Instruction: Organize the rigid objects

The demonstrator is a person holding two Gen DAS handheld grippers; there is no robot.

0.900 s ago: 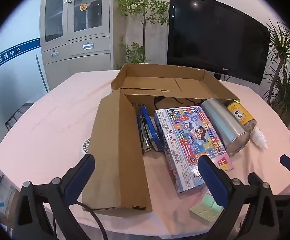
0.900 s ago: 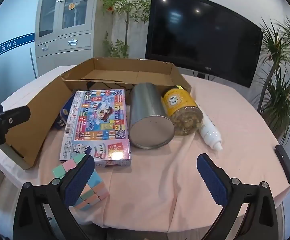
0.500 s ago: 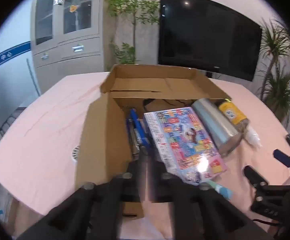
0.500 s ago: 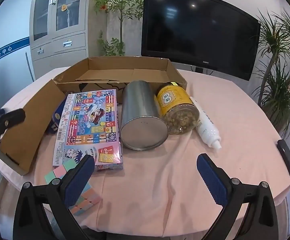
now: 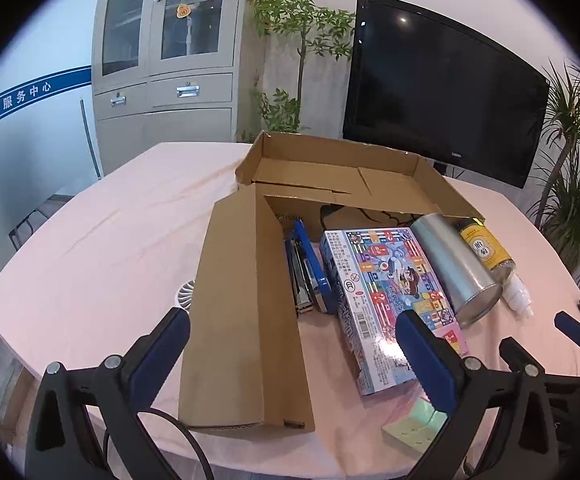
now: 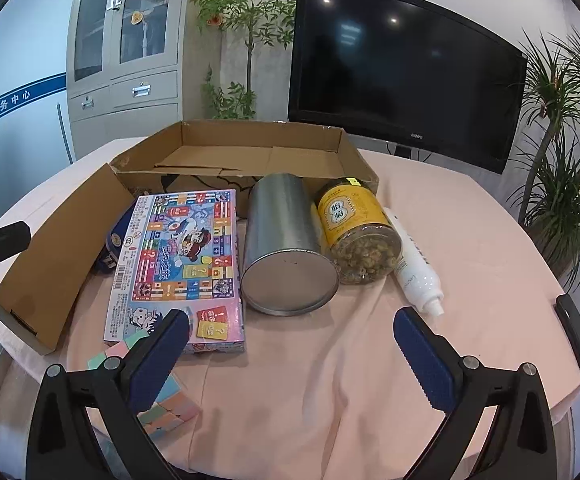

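A shallow cardboard box (image 5: 330, 172) (image 6: 249, 152) lies open on the pink-clothed table, its long flap (image 5: 241, 304) folded out toward me. In front of it lie a blue stapler (image 5: 306, 268), a colourful game box (image 5: 386, 296) (image 6: 181, 256), a metal tin (image 6: 285, 248) on its side, a yellow-labelled jar (image 6: 354, 232), a white bottle (image 6: 416, 264) and a pastel cube (image 6: 161, 404). My left gripper (image 5: 290, 344) hovers open above the flap. My right gripper (image 6: 290, 340) hovers open near the table's front edge, its left finger over the cube.
A black flat device (image 6: 576, 332) lies at the table's right edge. A small white fan (image 5: 183, 294) peeks out left of the flap. Behind the table stand a television (image 6: 402, 68), a grey cabinet (image 6: 121, 52) and potted plants (image 6: 562, 160).
The left gripper swung during the blurred middle frame and has come back to about where it was. The right view has crept closer to the objects. Both grippers stay open.
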